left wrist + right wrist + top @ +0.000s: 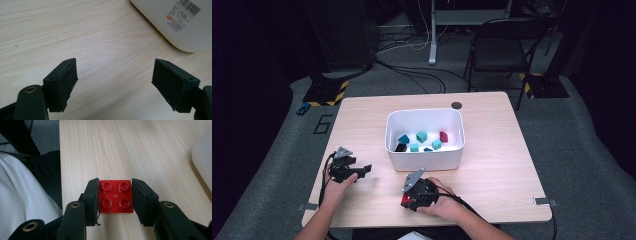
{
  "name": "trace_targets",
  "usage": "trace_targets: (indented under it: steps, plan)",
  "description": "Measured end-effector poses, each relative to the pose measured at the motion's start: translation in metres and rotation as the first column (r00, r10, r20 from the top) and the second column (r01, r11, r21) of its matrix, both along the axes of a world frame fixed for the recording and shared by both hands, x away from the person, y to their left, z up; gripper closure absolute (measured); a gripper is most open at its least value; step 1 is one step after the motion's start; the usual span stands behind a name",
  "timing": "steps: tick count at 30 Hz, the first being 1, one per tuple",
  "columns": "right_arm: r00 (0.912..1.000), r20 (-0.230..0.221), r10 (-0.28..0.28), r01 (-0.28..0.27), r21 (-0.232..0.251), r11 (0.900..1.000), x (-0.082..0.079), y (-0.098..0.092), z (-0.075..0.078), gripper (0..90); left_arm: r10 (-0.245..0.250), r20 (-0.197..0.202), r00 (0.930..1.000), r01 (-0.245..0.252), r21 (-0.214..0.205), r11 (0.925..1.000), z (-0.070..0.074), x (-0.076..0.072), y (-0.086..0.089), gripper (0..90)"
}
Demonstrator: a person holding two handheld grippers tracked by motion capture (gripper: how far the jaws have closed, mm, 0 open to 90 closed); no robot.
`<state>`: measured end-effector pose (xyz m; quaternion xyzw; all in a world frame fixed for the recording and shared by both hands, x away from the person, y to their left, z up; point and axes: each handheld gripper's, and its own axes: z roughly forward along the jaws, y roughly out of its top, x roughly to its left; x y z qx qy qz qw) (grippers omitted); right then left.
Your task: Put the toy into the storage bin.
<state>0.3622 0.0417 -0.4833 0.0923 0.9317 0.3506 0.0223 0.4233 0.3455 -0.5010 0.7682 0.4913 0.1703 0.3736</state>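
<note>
One red brick (115, 196) is being clamped by the right gripper (115, 197).
Left gripper (113, 85) is being held wide apart, empty, over the surface (100, 45).

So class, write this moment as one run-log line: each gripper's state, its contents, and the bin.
left gripper: open, empty | right gripper: shut on red brick | white bin: small blocks inside

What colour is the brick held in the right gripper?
Red. The brick, with four studs on top, shows best in the right gripper view.
</note>
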Motion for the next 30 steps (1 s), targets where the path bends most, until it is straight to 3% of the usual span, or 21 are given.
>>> trace_targets:
  steps: [15,30]
  plan:
    - [0.9986,-0.016,-0.05,0.05,0.029,0.9983,0.01,-0.013,0.041,58.5,0.004,0.001,1.0,-0.004,-0.001,1.0,0.0,0.001,0.001,20.1]
    - [0.9959,-0.033,-0.084,0.086,0.071,0.9937,0.026,-0.024,0.096,58.5,0.006,-0.006,1.0,-0.006,-0.002,1.0,0.0,0.001,0.001,20.2]
